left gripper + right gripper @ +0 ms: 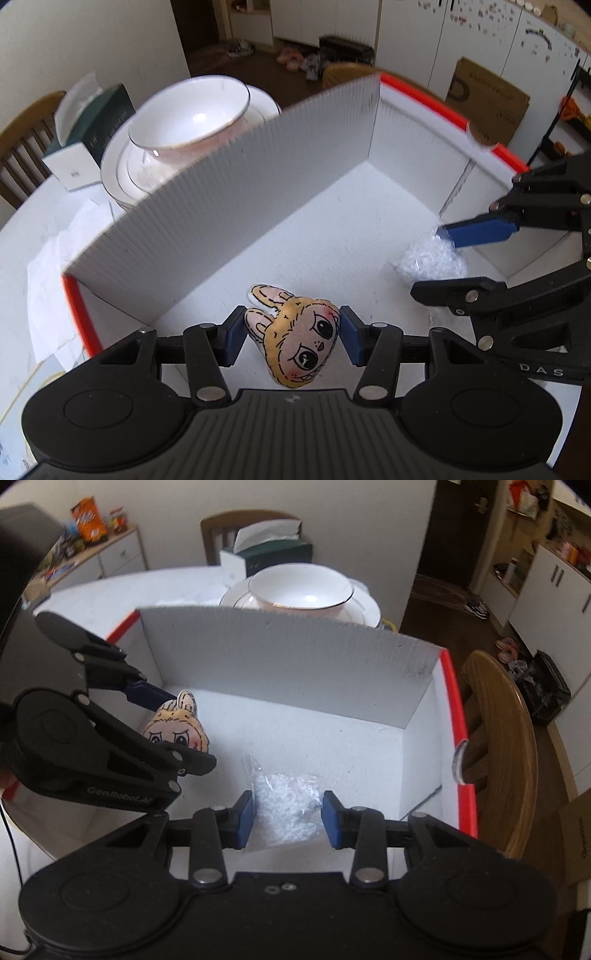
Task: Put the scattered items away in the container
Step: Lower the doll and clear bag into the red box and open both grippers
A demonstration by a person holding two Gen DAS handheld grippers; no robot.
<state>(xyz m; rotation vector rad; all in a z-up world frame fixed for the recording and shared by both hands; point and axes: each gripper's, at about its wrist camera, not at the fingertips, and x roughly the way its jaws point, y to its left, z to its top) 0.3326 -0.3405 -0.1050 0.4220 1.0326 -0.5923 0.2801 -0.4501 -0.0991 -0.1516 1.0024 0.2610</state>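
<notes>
A white cardboard box [229, 206] with an orange-red rim stands on the table; it also shows in the right wrist view [280, 664]. My left gripper [293, 338] is inside the box, its blue pads touching both sides of a plush bunny-face toy [299, 343], which rests near the box floor. The toy also shows in the right wrist view [177, 727] between the left gripper's fingers [147, 696]. My right gripper [288, 818] is open around a clear bag of small white beads [286, 808] lying on the box floor. The bag also shows in the left wrist view [428, 258].
A stack of white plates with a bowl [184, 122] stands behind the box's far wall. A tissue box [88, 125] sits beyond it. Crumpled white paper [62, 258] lies left of the box. Wooden chairs [495, 746] ring the table.
</notes>
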